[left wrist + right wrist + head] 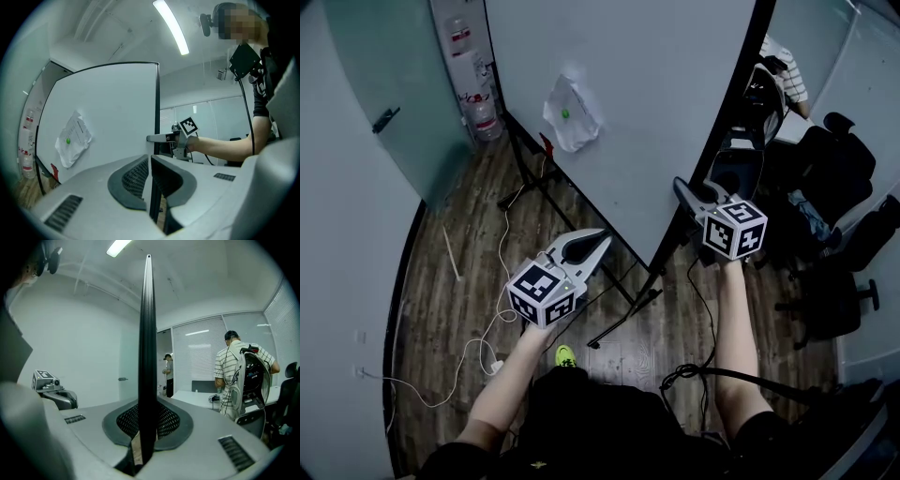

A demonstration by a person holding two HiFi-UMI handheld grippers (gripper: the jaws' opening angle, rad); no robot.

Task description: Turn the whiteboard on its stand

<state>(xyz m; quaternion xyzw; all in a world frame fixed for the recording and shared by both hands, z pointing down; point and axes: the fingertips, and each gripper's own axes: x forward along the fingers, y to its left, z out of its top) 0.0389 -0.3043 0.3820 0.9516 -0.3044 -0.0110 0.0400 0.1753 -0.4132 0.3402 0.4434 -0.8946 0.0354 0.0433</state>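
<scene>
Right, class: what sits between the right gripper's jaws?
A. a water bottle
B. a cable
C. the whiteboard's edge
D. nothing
C: in the right gripper view, the right gripper is shut on the whiteboard, whose black edge runs up from between the jaws.

left gripper (602,237), right gripper (681,186) level, jaws clamped, forearms outstretched

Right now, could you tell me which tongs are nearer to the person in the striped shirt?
Right. The right tongs clamp the whiteboard edge nearest that person; the left tongs grip it lower down, farther away.
</scene>
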